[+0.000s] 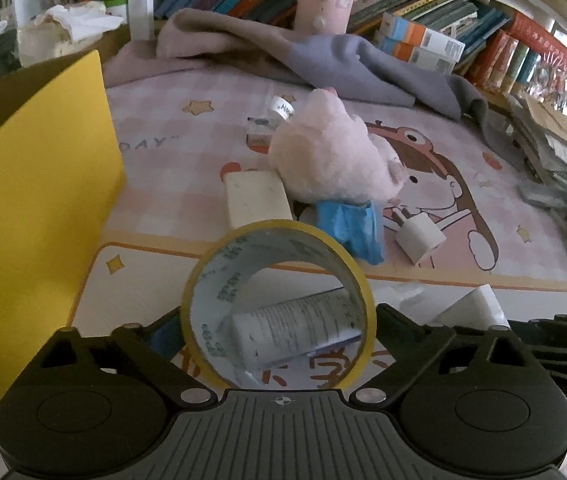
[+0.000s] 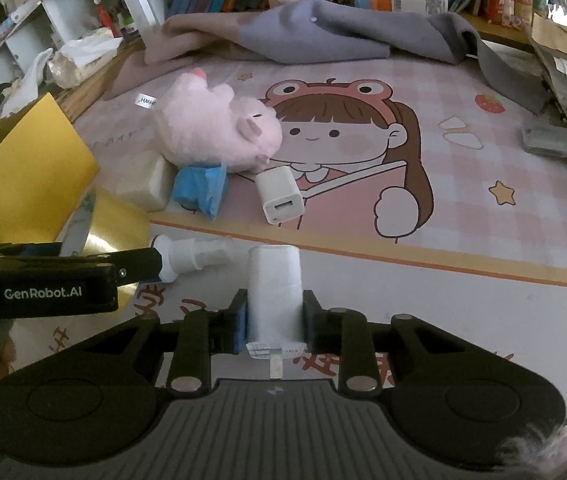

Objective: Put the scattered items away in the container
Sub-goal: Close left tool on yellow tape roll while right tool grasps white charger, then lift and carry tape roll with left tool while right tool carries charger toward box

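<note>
**Mei:** Nearest the left lens stands the tape roll (image 1: 279, 304), upright on edge between the fingers of the left gripper (image 1: 279, 320); both tips press its rim, so I judge it clamped on the roll; through the ring I see the white tube (image 1: 295, 328) lying on the mat (image 1: 483, 152).

**Tao:** And the right gripper (image 2: 274, 316)?

**Mei:** Its pads sit against both sides of the small white pack (image 2: 274, 288), so it looks clenched on that pack; whether the pack is lifted off the mat I cannot tell.

**Tao:** Where is the container?

**Mei:** Left of the tape roll; the yellow box (image 1: 35, 216) shows a raised yellow flap there, and the roll is just beside it.

**Tao:** What is left, taking the roll as centre?

**Mei:** Beyond the roll lie the pale sponge block (image 1: 257, 200), the blue packet (image 1: 351, 228) and the pink plush pig (image 1: 331, 156), touching one another; to the right of those, the white charger (image 1: 421, 240).

**Tao:** How would you handle this step?

**Mei:** My judgement: raise the roll above the flap before swinging left, since a low path could catch the edge; keep the squeeze even, because a ring on edge may twist; let go only once it is over the opening; bring the right pack after, so the two grippers do not crowd.
</note>
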`<state>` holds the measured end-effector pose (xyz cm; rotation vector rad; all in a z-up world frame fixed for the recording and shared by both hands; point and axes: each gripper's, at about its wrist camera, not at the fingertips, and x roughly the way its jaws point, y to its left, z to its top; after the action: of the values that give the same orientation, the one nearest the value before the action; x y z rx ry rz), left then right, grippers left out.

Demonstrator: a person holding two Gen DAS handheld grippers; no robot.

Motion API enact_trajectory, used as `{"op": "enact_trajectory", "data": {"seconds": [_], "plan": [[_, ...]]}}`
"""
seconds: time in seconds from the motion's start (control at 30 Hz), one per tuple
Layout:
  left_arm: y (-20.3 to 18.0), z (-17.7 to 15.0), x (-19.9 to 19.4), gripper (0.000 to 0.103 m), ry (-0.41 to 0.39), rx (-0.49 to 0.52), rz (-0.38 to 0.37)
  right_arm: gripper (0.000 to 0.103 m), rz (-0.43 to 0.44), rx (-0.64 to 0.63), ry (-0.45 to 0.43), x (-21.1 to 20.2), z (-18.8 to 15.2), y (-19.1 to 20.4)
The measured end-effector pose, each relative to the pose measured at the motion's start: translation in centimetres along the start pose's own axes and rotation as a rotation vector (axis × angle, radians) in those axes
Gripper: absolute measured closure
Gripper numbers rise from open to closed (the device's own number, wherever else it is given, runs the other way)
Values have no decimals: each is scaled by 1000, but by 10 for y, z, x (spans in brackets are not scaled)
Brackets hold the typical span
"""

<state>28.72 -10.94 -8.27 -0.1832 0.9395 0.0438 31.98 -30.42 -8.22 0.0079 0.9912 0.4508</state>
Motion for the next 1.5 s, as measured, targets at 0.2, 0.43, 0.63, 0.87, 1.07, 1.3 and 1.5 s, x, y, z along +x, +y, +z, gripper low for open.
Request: {"op": "enact_trajectory", "data": {"seconds": [0.2,0.43,0.63,0.87,1.07,1.3,1.5], "plan": [[-3,-3,-15,9,-36,10,31,78,-9,-15,-26,-8,-4,1],[-7,-3,-52,9,-118,-1,7,78,5,-64,-89,-32,-8,7],[-5,-11,-77,9,-146,-29,-10,78,10,-73,-130,-49,-11,9],[-2,-21,-102,9,-180,-59,-39,78,10,-81,-177,-66,-14,14],[6,-27,-126,9,-214,-58,-94,78,-9,-98,-209,-84,-20,28],[21,-33,-145,9,-248,6,-152,78,-50,-60,-245,-101,-34,52],[49,-49,-166,9,-253,33,-198,78,-80,-41,-254,-112,-53,89]]}}
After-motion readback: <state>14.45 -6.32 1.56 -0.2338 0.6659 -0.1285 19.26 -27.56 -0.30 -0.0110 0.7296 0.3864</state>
